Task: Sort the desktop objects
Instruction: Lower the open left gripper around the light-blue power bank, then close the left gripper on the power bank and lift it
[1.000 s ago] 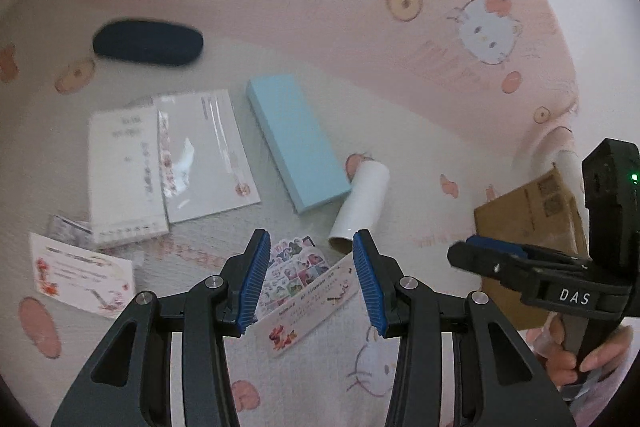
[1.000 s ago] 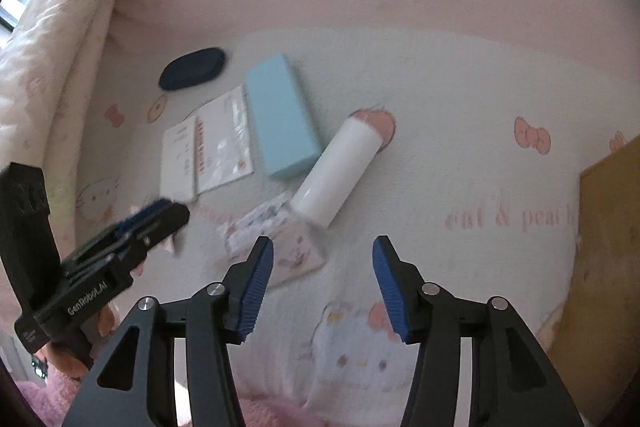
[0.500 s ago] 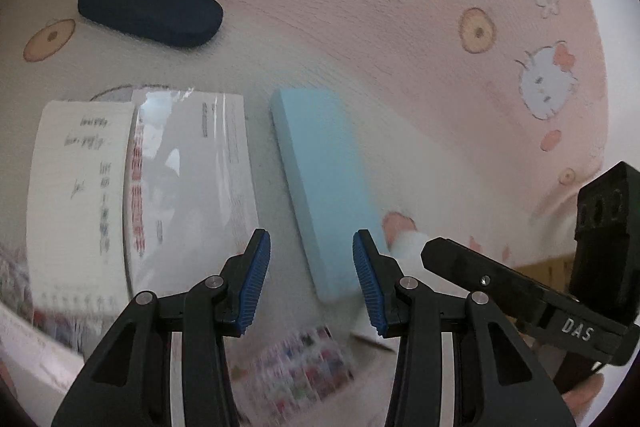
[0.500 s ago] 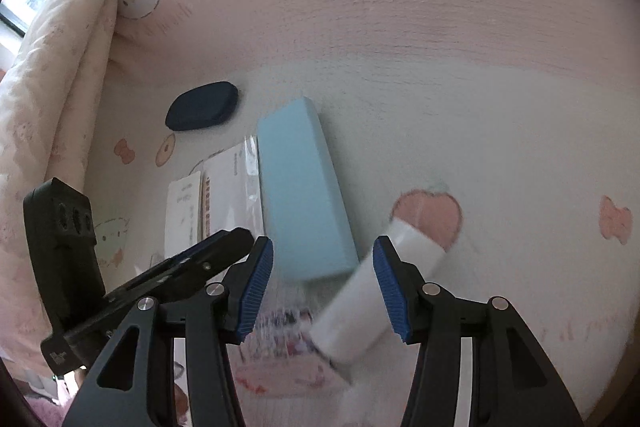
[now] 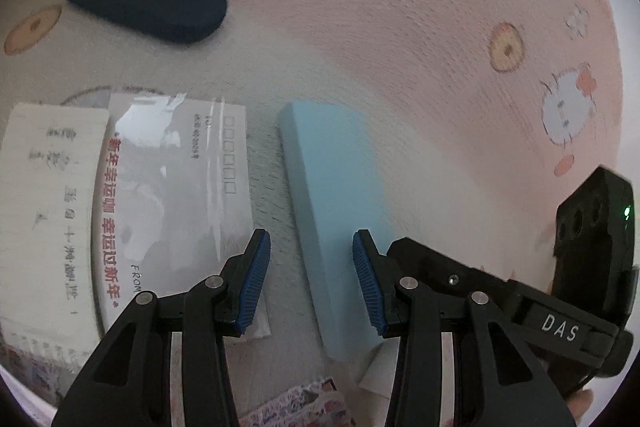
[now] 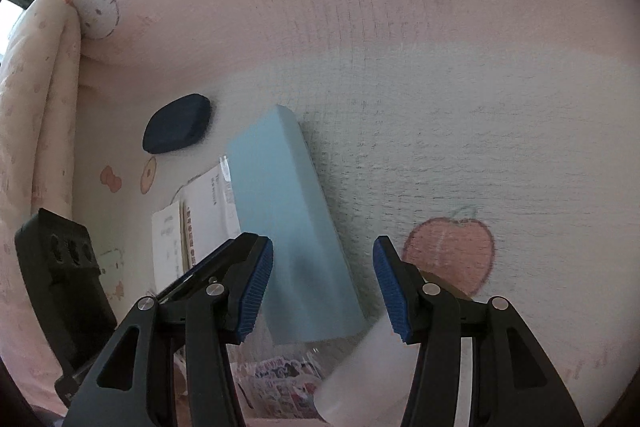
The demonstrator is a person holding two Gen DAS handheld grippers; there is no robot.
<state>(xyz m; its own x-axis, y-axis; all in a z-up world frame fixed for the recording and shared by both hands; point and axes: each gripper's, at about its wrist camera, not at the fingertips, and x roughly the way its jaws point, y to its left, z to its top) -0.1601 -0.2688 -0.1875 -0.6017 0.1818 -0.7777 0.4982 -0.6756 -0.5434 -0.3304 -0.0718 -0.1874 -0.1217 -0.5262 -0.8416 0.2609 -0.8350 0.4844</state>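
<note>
A light blue box (image 5: 332,203) lies lengthwise on the pink cartoon-print cloth (image 5: 400,27). My left gripper (image 5: 311,239) hovers open over the box's near end, its blue pads on either side and clear of it. From the other side, my right gripper (image 6: 323,247) is also open, with the blue box (image 6: 280,227) between its fingers and untouched. A white tube (image 6: 368,379) lies blurred under the right finger. A sticker sheet (image 6: 280,383) lies just below the box.
A dark navy case (image 5: 146,9) lies at the far left. A plastic-sleeved envelope (image 5: 172,195) and a notepad (image 5: 48,211) lie left of the box. The right tool's black housing (image 5: 592,227) crowds the left view's right edge. A quilted cushion (image 6: 36,107) borders the left.
Both grippers have come forward and down toward the blue box, which now fills the space between each pair of fingers. The white tube slid to the bottom of the right view. Jaw widths look unchanged.
</note>
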